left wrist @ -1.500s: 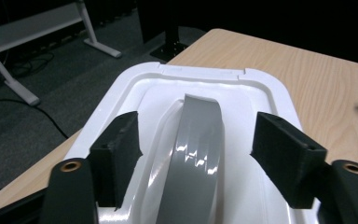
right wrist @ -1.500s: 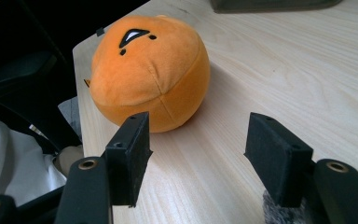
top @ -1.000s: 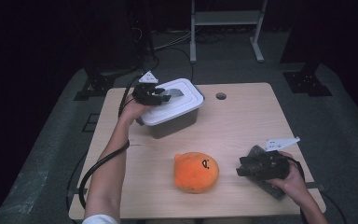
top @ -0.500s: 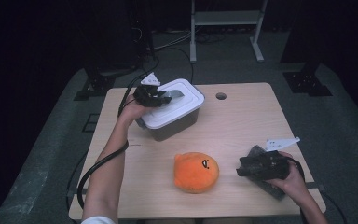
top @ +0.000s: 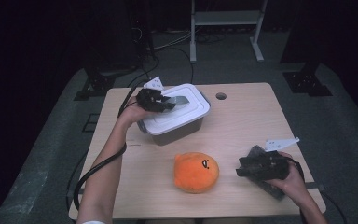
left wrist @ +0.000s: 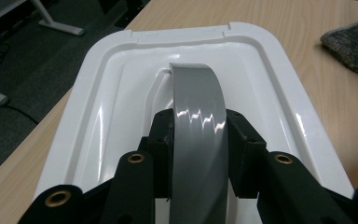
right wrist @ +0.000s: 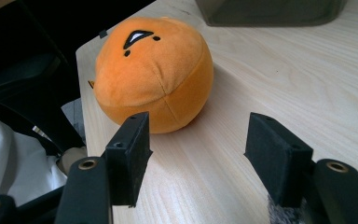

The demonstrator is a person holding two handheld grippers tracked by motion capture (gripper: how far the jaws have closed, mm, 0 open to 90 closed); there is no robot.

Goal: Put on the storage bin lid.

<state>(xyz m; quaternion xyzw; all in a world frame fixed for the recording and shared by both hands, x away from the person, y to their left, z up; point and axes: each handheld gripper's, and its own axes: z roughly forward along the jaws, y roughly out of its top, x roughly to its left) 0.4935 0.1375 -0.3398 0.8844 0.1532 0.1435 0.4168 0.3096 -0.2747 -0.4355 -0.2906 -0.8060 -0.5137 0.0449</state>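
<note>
**Trainee:** Handle (left wrist: 196,135) of the lid (top: 177,109) — where is it, and what has hold of it?

**Operator:** It is a grey strap arched over the middle of the white lid, on the box (top: 172,128) at the table's (top: 251,121) far left. My left gripper (top: 168,101) has just finished closing on it; in the left gripper view both pads (left wrist: 161,135) press its edges.

**Trainee:** How do you expect it to handle?

**Operator:** I judge the lid light, stiff and glossy, so slippery at the rim. The strap looks thin and a little springy, and it is the only sensible place to take hold, at mid-span, where I have it.

**Trainee:** Which way does it run?

**Operator:** The strap lies along the lid's long axis, which in the high view slants from near left to far right. My gripper points along that line.

**Trainee:** And further right?

**Operator:** An orange plush toy (top: 196,171) sits near the front edge, soft and apart from everything. Beyond it my right gripper (top: 242,170) rests low over a grey cloth (top: 268,186), jaws parted and empty, aimed at the toy.
</note>
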